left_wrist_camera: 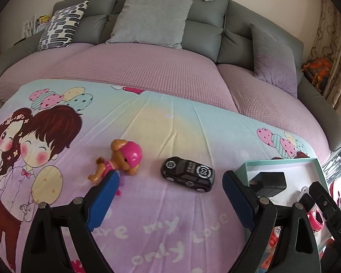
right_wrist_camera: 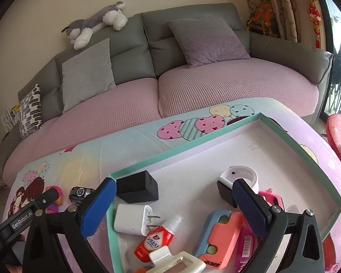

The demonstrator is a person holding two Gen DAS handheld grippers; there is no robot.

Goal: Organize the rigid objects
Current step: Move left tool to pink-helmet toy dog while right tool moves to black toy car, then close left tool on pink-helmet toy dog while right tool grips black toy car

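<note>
A black toy car [left_wrist_camera: 187,177] lies on the cartoon-print sheet just ahead of my left gripper [left_wrist_camera: 171,176], which is open with nothing between its blue pads. A toy dog with a pink helmet [left_wrist_camera: 122,159] lies by the left pad's tip. My right gripper [right_wrist_camera: 174,185] hangs open over the teal-rimmed box [right_wrist_camera: 216,132], holding nothing. In the box lie a black adapter [right_wrist_camera: 138,188], a white charger [right_wrist_camera: 133,219], a red and white bottle [right_wrist_camera: 158,238], a white watch [right_wrist_camera: 241,177], a blue and coral case [right_wrist_camera: 222,234] and a cream hair clip [right_wrist_camera: 177,261]. The car [right_wrist_camera: 80,193] sits left of the box.
Behind the sheet runs a grey sofa with a pink cover [left_wrist_camera: 147,68] and several cushions. A plush dog [right_wrist_camera: 97,20] lies on the sofa's back. A red stool [right_wrist_camera: 339,134] stands at the right, by curtains and a window. The box's far half holds nothing.
</note>
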